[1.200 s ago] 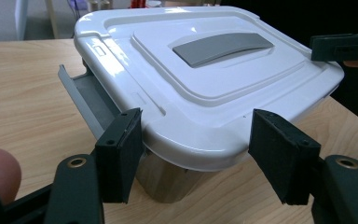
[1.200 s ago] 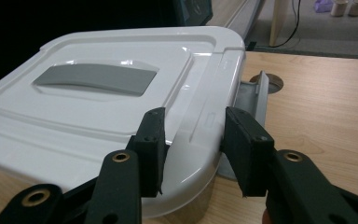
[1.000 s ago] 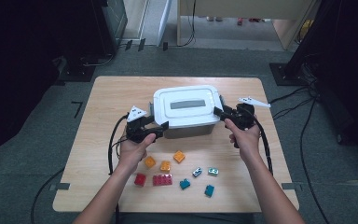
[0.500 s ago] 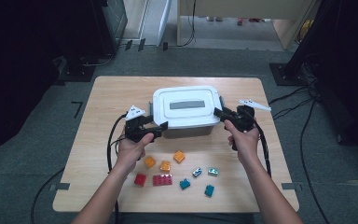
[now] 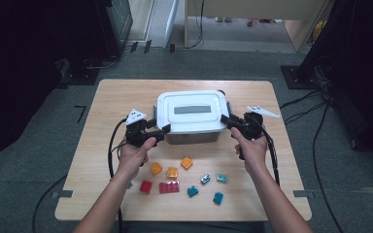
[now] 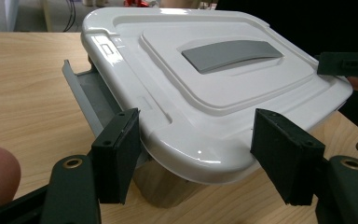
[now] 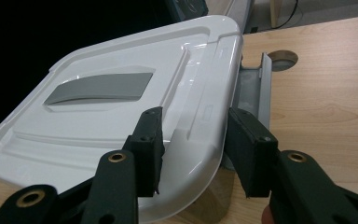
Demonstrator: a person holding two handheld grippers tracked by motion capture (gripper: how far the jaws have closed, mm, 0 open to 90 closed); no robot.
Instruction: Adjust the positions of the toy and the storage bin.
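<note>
A white-lidded box stands mid-table, its lid carrying a grey inset. My left gripper is at the box's left end. In the left gripper view its jaws straddle the lid's near corner; they have just been closing, and a gap remains at the right pad. My right gripper is at the box's right end. In the right gripper view it has just been closing on the lid's rim, with one pad on top and the other against the edge. Grey latches hang open.
Loose bricks lie in front of the box: orange ones, red ones and teal ones. Cables trail from both grippers to the table's sides. Bare wood runs behind and beside the box.
</note>
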